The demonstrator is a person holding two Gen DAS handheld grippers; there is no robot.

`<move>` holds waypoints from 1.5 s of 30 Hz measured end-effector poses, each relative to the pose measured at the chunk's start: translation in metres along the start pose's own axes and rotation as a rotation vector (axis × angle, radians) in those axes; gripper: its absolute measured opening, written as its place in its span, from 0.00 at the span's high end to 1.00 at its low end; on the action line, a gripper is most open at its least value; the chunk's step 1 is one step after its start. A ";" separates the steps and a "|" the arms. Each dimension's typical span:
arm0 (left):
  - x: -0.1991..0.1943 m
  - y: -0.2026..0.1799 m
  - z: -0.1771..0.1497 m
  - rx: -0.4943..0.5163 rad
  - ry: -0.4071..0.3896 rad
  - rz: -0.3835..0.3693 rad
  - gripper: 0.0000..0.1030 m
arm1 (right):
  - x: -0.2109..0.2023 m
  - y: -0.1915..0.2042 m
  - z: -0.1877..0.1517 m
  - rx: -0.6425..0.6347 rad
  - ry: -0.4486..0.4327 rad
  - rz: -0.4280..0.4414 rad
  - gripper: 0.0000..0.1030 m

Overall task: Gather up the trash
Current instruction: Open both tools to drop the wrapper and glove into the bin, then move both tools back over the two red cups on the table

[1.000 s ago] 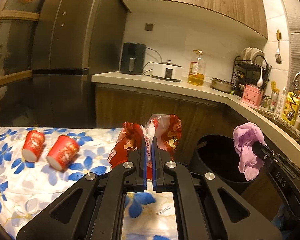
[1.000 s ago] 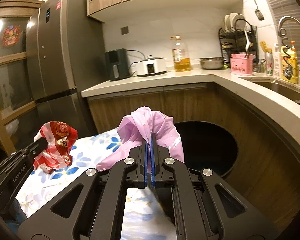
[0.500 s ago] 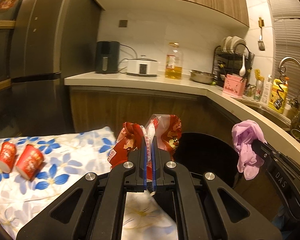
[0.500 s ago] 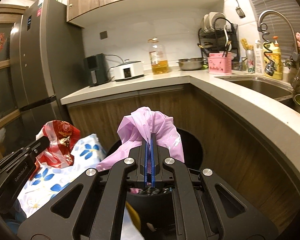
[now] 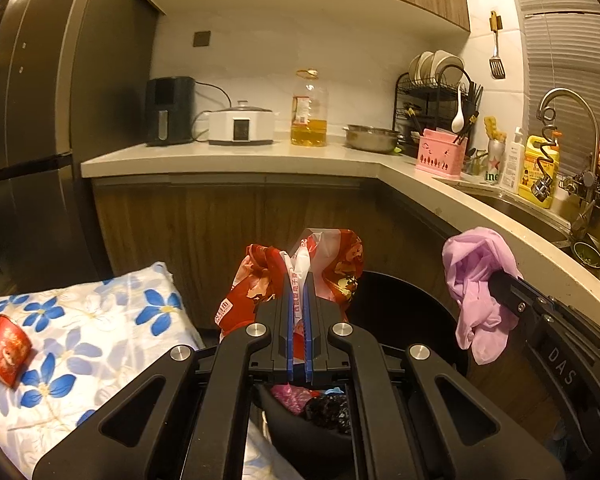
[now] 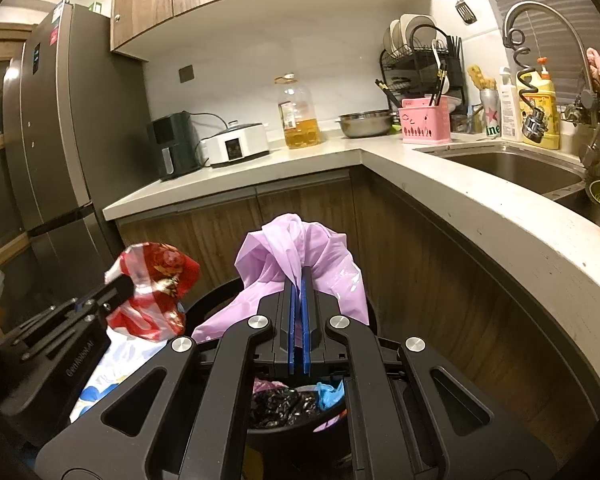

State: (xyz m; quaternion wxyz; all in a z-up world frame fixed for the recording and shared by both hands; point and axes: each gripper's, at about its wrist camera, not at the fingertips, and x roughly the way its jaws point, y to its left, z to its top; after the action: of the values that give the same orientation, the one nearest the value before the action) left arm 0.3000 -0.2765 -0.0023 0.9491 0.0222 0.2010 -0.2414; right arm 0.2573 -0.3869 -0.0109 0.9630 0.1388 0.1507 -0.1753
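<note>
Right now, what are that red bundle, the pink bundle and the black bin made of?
Red bundle: thin printed plastic film, glossy; it crumples, and part looks see-through. Pink bundle: soft, thin plastic bag, slightly shiny, folded in limp pleats. Black bin: probably moulded plastic, smooth and dull, though the dim light leaves that open.

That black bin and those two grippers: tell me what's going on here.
A person is collecting trash with a gripper in each hand. The left gripper is shut on a crumpled red plastic bag, the right gripper on a crumpled pink plastic bag. Both are held over the black bin beside the kitchen counter, which already holds other trash. Neither bag has been dropped yet. Two red cups lie on the floral cloth.
</note>
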 end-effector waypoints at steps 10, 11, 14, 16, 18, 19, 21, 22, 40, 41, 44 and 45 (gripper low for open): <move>0.017 -0.004 -0.001 0.001 0.023 -0.027 0.95 | 0.013 0.001 0.002 -0.007 0.006 0.012 0.96; 0.018 -0.004 -0.002 0.001 0.025 -0.029 0.95 | 0.014 0.001 0.002 -0.008 0.008 0.013 0.96; 0.021 -0.004 -0.002 0.007 0.035 -0.035 0.94 | 0.017 0.002 0.003 -0.012 0.012 0.016 0.95; 0.023 -0.003 -0.003 0.006 0.043 -0.036 0.94 | 0.019 0.002 0.004 -0.011 0.017 0.016 0.91; 0.024 -0.002 -0.003 0.000 0.048 -0.045 0.93 | 0.021 0.002 0.005 -0.009 0.024 0.016 0.85; 0.024 -0.001 -0.004 0.000 0.051 -0.046 0.91 | 0.022 0.002 0.005 -0.008 0.027 0.017 0.79; 0.026 -0.002 -0.005 0.003 0.059 -0.046 0.85 | 0.023 0.001 0.004 -0.005 0.029 0.017 0.70; 0.026 -0.002 -0.006 0.005 0.061 -0.047 0.75 | 0.023 0.001 0.004 -0.001 0.029 0.015 0.65; 0.000 0.043 -0.024 -0.108 0.051 0.060 0.25 | 0.028 0.006 -0.006 -0.038 0.096 -0.018 0.29; -0.003 0.045 -0.025 -0.112 0.048 0.065 0.24 | 0.028 0.008 -0.008 -0.045 0.106 -0.020 0.28; -0.013 0.048 -0.025 -0.112 0.030 0.082 0.22 | 0.028 0.008 -0.014 -0.044 0.119 -0.023 0.25; -0.016 0.048 -0.025 -0.111 0.024 0.087 0.21 | 0.027 0.008 -0.015 -0.043 0.123 -0.028 0.23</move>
State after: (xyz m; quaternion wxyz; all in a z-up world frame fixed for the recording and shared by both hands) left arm 0.3005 -0.2230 -0.0215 0.9560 -0.0188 0.2242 -0.1884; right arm 0.2811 -0.3829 -0.0322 0.9522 0.1264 0.2151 -0.1765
